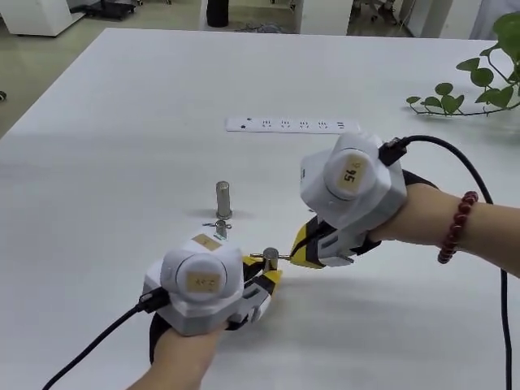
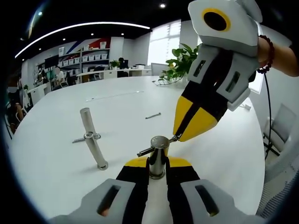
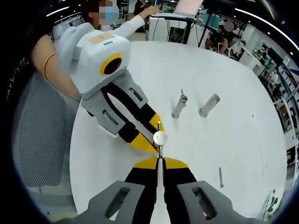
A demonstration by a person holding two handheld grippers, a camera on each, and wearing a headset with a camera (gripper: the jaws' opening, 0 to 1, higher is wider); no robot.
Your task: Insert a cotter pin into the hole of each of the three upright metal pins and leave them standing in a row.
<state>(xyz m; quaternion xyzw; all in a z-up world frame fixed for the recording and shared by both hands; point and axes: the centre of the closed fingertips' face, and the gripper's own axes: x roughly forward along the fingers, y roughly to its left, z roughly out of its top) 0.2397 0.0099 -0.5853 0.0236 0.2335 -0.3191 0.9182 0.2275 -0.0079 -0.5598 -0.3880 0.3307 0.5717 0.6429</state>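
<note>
Puts a cotter (image 2: 145, 151) through a held pin (image 2: 159, 147).
Clamps the pin upright, low at the table's (image 1: 122, 122) near side, in the left gripper (image 2: 158, 164), jaws closed on its shaft; pinches the cotter in the right gripper (image 3: 160, 163), jaws shut thin on it, tip out the hole's far side. Has two more pins (image 3: 209, 105) upright just behind, spare cotter (image 2: 153, 115) beyond.

A white table (image 1: 97, 146) carries a power strip (image 1: 292, 125), a leafy plant (image 1: 479, 85) near its edge, shelves (image 2: 88, 56) beyond.

Bright, even overhead light — soft shadows, sharp focus, fisheye-bent edges.
</note>
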